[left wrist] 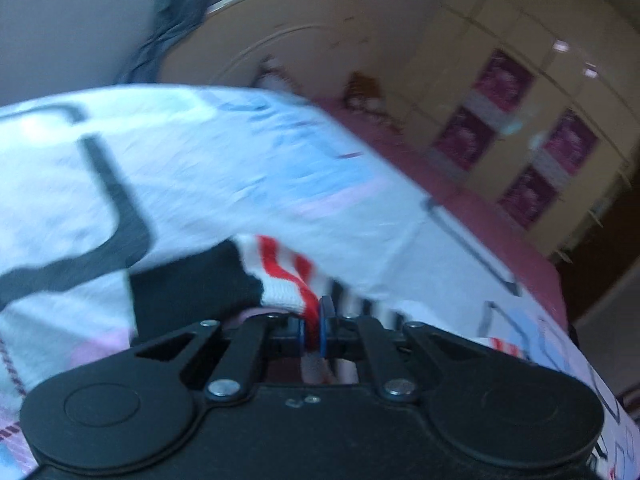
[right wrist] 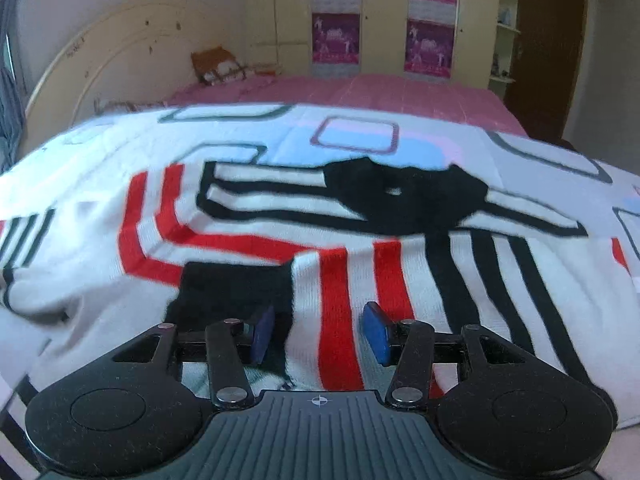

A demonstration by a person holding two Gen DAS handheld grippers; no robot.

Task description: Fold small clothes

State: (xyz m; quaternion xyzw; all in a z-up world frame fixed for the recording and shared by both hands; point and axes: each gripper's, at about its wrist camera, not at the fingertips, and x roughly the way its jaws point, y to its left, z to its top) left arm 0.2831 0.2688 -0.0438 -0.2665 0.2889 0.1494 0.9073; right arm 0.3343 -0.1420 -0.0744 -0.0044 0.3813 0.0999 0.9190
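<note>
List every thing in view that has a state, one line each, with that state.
left hand-held gripper: shut on the red-striped sock, pinching its cloth between the blue pads.
right hand-held gripper: open, pads apart over the red-striped sock, gripping nothing.
red-striped sock: lying on the bedspread, one part pinched.
black-striped socks: lying spread out, not folded.
bedspread: spread over the bed.
door: appears shut.

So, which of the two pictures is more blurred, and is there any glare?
Left wrist view: strongly smeared by motion across the sheet and cupboard, with small bright glare spots on the cupboard doors; the left claw itself stays sharp. Right wrist view: much clearer, only slight smear on the striped garment; fisheye bending in both.
</note>
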